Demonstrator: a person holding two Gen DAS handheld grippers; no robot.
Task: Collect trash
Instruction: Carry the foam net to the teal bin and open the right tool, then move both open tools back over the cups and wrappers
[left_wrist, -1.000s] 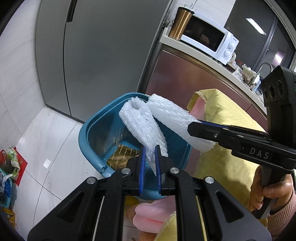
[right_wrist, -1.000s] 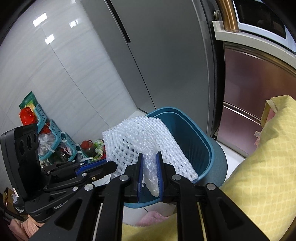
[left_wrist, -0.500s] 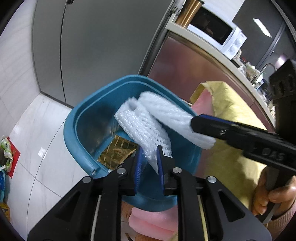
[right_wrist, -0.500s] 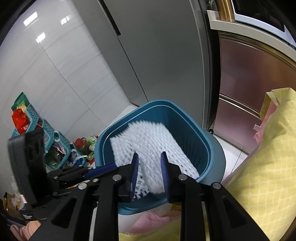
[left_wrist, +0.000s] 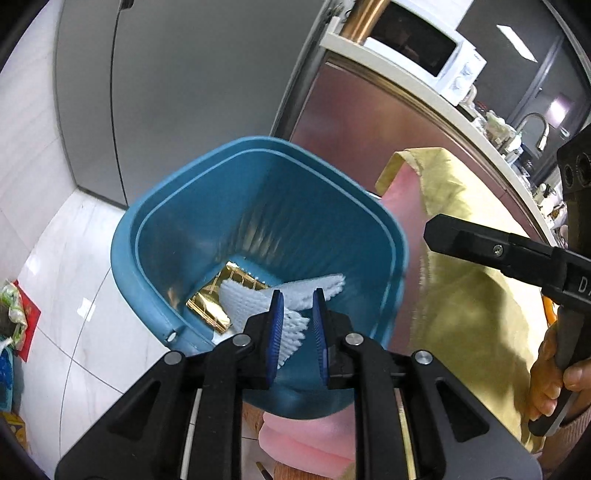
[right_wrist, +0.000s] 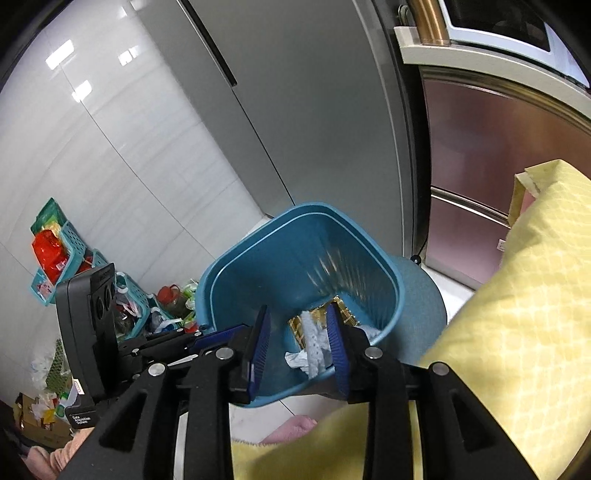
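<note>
Foam net (left_wrist: 258, 301) lies at the bottom of the bin (left_wrist: 207, 192), over a gold wrapper (left_wrist: 212, 308). Your right tongs (right_wrist: 297, 345) have just been opening; they are spread, nothing between the pads. Your left tongs (left_wrist: 297, 328) stand slightly apart above the rim, and the net seen between them looks free, down inside. Finish the drop cleanly: keep both tongs apart, lift straight up clear of the rim so no mesh snags, then check the yellow cloth (left_wrist: 469, 314) beside the bin for more trash.
</note>
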